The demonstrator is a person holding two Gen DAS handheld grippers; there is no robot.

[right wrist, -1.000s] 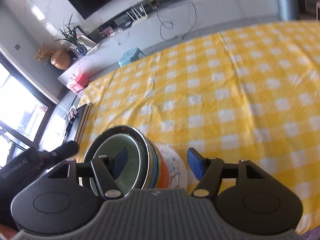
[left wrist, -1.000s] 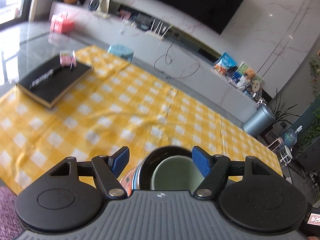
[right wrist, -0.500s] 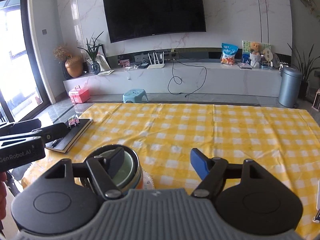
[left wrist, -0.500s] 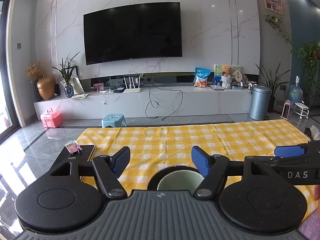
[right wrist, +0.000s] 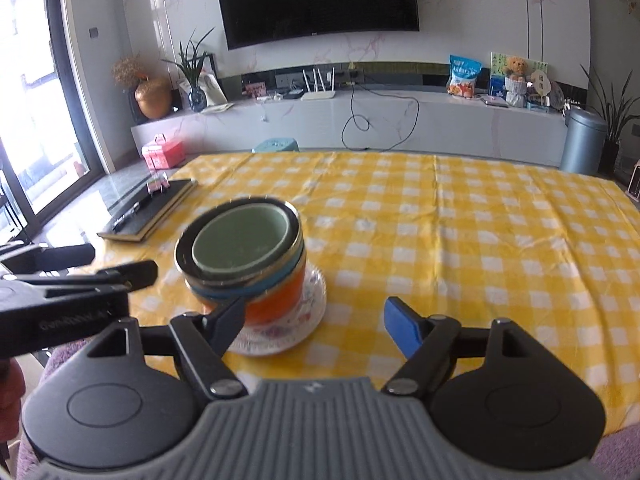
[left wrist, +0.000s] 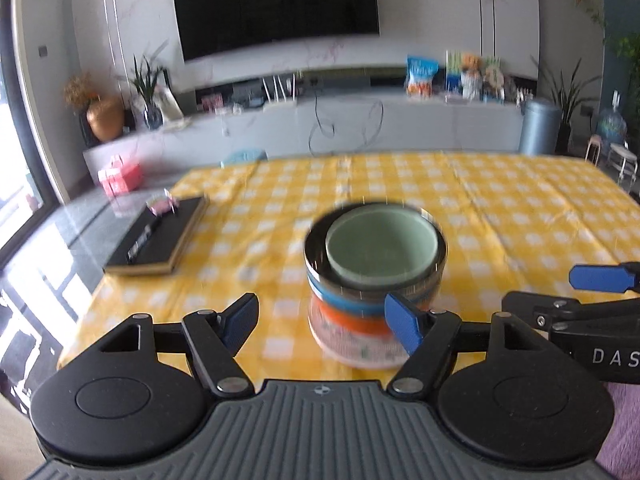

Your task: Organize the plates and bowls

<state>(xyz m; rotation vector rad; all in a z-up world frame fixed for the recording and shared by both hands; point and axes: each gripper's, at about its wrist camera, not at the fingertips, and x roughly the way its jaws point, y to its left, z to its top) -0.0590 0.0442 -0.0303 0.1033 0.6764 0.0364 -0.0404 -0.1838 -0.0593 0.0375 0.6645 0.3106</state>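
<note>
A stack of nested bowls [left wrist: 376, 276] [right wrist: 244, 264] stands on a white floral plate [right wrist: 280, 328] on the yellow checked tablecloth [right wrist: 460, 240]. A pale green bowl sits innermost, then a dark-rimmed metal one, a blue one and an orange one. My left gripper [left wrist: 320, 320] is just short of the stack, jaws opening slightly with nothing held; its right finger overlaps the stack's near side. My right gripper [right wrist: 314, 322] is open and still widening, with the stack ahead of its left finger and untouched. Each gripper shows at the edge of the other's view.
A black notebook [right wrist: 148, 210] with a pen and a pink clip lies near the table's left edge. The tablecloth stretches far to the right and back. Beyond the table are a low white cabinet [right wrist: 400, 120] and a wall television. A purple cloth [left wrist: 624, 420] lies close to me.
Both views have rolled level. Both grippers have drawn back from the bowl stack, which now stands farther ahead. The right jaws have spread wider.
</note>
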